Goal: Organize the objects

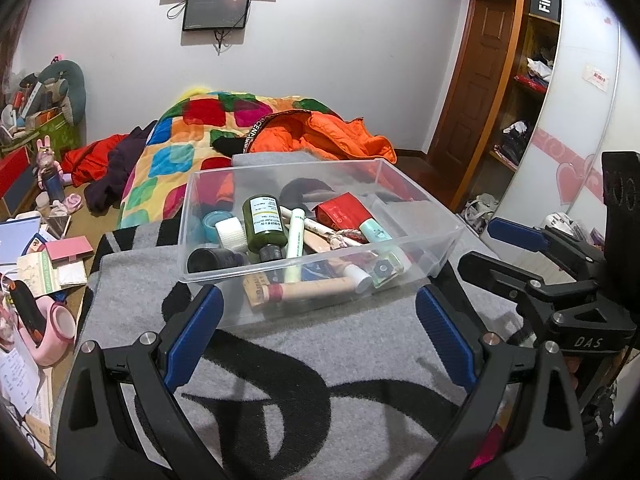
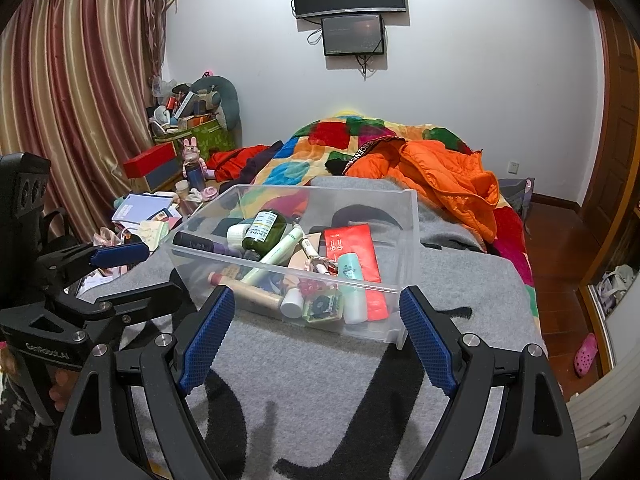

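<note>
A clear plastic bin [image 1: 420, 258] [image 2: 192, 258] rests on a grey blanket with black lettering [image 1: 280, 360] [image 2: 304, 380]. Inside lie several toiletries: a dark green bottle [image 1: 264, 226] [image 2: 262, 232], a pale green tube [image 1: 295, 240] [image 2: 280, 250], a red packet [image 1: 342, 210] [image 2: 352, 252], a mint bottle [image 2: 352, 280] and a tan tube [image 1: 316, 291] [image 2: 252, 294]. My left gripper [image 1: 320, 298] hangs open just short of the bin's near wall, empty. My right gripper [image 2: 318, 300] is open too, close to the bin's near wall, holding nothing.
An orange jacket [image 1: 320, 136] [image 2: 444, 180] and a patchwork quilt [image 1: 176, 152] [image 2: 320, 140] lie behind the bin. Boxes, papers and a pink container [image 1: 56, 332] crowd the floor on the left. A wardrobe [image 1: 520, 92] stands right. Each gripper shows at the other view's edge.
</note>
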Motion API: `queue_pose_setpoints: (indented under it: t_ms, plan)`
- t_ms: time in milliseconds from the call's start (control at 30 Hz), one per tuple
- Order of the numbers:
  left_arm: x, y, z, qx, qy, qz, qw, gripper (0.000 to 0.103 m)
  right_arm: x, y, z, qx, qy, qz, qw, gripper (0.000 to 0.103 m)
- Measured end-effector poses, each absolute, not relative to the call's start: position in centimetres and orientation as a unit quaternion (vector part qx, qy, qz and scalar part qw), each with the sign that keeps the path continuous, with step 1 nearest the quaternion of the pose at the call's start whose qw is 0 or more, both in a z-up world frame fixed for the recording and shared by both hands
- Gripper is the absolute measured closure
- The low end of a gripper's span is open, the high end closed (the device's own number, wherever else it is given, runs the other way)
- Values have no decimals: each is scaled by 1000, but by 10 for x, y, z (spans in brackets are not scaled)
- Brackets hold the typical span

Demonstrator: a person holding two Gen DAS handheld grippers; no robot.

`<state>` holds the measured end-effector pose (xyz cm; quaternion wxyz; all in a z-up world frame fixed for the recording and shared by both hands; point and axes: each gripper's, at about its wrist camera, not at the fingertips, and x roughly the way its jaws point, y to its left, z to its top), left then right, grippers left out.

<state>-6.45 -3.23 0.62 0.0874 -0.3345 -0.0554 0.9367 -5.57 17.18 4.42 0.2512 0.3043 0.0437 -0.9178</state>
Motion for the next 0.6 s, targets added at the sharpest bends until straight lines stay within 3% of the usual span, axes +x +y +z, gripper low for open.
queue_pose_setpoints:
  t_ms: [600]
  plan:
    - [-60, -29, 11, -322, -44, 942, 86, 5, -56, 167, 42, 305, 45, -917, 252, 20]
